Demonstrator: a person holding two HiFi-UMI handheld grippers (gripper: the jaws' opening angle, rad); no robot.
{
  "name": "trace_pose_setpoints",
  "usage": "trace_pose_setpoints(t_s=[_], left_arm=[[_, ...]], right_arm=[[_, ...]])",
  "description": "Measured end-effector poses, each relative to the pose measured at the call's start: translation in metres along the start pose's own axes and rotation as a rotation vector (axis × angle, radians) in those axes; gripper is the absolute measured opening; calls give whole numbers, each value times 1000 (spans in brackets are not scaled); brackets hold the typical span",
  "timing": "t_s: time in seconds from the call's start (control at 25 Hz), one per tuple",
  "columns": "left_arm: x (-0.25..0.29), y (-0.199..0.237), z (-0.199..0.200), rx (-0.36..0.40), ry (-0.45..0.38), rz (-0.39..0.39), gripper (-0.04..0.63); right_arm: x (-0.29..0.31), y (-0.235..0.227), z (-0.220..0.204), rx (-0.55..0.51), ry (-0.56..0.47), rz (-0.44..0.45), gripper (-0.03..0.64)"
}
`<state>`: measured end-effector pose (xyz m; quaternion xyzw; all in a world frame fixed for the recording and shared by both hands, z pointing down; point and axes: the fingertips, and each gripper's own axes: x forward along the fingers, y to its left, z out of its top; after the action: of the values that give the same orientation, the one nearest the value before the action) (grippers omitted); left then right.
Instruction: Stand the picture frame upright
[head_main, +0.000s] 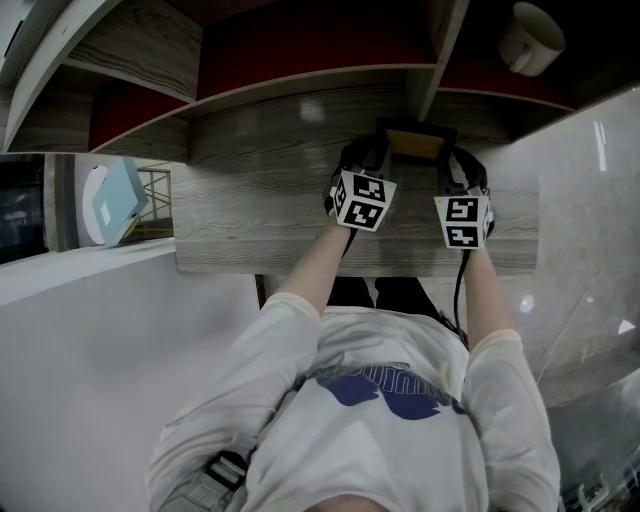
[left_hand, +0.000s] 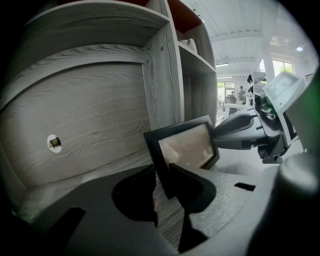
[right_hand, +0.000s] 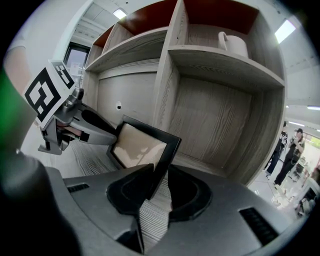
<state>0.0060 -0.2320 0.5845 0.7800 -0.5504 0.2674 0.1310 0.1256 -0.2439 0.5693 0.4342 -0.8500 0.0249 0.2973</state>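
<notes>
The picture frame (head_main: 412, 142) sat near the back edge of the wooden shelf (head_main: 250, 205), apparently tilted back on its bottom edge, with the left gripper (left_hand: 161, 176) clamped on its left rail and the right gripper (right_hand: 157, 181) on its right, both equally near.

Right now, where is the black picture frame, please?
The frame sits top centre, head view, on the grey wooden shelf, held between the left gripper and right gripper.
</notes>
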Motion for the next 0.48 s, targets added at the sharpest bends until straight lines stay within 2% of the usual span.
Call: trace_pose_setpoints(t_s=[0.48], left_arm=[[5, 4, -5, 50, 19, 12, 78]], right_arm=[[4, 1, -9, -35, 32, 6, 57]])
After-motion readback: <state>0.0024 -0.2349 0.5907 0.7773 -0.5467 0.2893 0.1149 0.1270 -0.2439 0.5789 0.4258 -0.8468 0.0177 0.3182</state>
